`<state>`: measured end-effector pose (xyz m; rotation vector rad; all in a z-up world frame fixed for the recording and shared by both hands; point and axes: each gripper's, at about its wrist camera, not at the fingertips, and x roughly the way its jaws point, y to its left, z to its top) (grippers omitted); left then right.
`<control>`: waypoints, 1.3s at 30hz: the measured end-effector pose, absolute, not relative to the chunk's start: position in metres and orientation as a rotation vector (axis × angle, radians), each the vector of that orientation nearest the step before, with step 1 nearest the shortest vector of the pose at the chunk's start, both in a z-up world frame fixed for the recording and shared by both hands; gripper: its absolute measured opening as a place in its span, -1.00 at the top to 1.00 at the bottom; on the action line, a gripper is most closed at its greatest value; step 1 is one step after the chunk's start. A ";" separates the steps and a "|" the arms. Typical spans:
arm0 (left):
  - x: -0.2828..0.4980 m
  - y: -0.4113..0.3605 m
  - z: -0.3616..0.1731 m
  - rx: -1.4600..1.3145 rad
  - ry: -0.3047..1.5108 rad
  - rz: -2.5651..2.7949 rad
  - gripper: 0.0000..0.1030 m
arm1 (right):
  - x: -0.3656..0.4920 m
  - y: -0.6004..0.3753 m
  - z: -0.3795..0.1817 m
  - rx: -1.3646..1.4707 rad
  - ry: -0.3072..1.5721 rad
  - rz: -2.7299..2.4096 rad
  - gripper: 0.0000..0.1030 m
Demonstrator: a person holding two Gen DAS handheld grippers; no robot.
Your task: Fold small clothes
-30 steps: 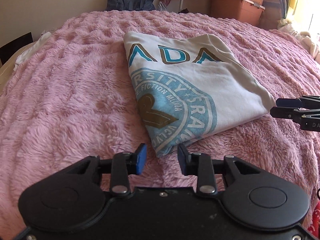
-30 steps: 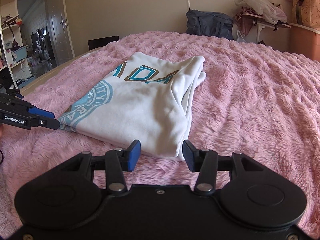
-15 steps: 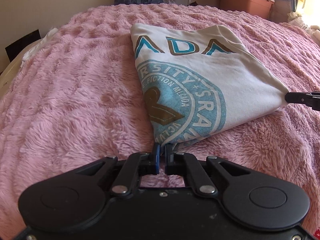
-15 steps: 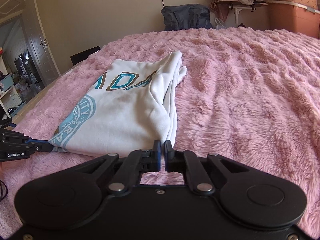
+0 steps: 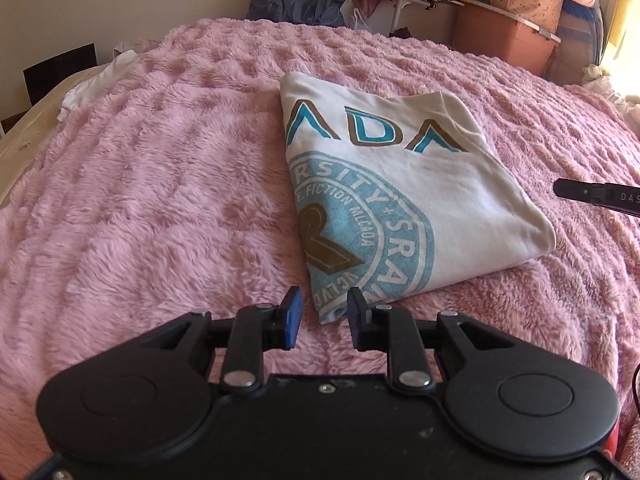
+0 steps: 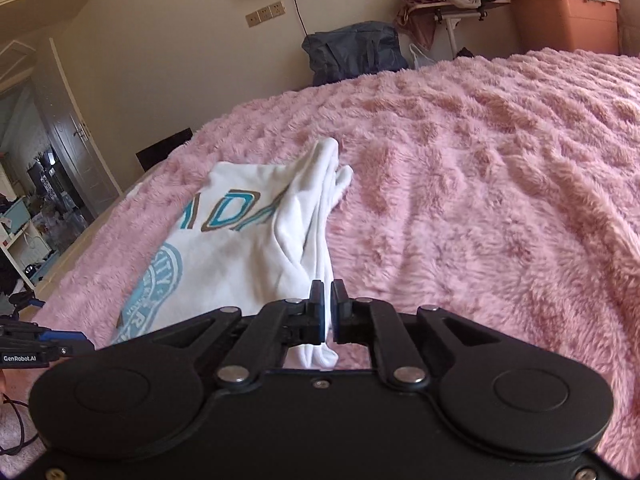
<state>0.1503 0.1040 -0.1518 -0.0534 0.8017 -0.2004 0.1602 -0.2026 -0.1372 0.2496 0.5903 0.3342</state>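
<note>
The folded white T-shirt [image 5: 404, 196] is lying on the pink fluffy bed [image 5: 160, 184], soft, light and floppy, so its near corners are the places to pinch. The left tool [image 5: 323, 317] is sitting open around one corner, gripping nothing. The right tool [image 6: 328, 312] seems to be pinching the layered edge, though its fingers are partly hiding the cloth.

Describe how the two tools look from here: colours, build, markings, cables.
The left tool and the right tool both have matte black bodies with round side discs, silver rivets, linkage arms and blue finger pads. White "GenRobot.AI" lettering marks the left one. A dark cable trails beneath it.
</note>
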 end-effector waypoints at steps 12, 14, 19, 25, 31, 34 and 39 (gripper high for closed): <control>0.186 0.077 -0.173 -0.083 0.801 -0.230 0.53 | 0.273 -0.169 -0.137 0.308 0.588 0.282 0.21; 0.186 0.077 -0.175 -0.083 0.806 -0.232 0.53 | 0.289 -0.169 -0.143 0.322 0.607 0.250 0.20; 0.189 0.078 -0.178 -0.090 0.814 -0.243 0.50 | 0.303 -0.165 -0.149 0.316 0.639 0.259 0.87; 0.193 0.077 -0.182 -0.085 0.819 -0.247 0.47 | 0.309 -0.152 -0.169 0.192 0.680 0.206 0.88; 0.193 0.077 -0.171 -0.094 0.829 -0.240 0.24 | 0.303 -0.159 -0.169 0.226 0.671 0.194 0.49; 0.181 0.076 -0.154 -0.098 0.804 -0.210 0.09 | 0.280 -0.163 -0.141 0.256 0.609 0.203 0.40; 0.160 0.069 -0.130 -0.081 0.801 -0.157 -0.01 | 0.210 -0.141 -0.095 0.139 0.564 0.224 -0.07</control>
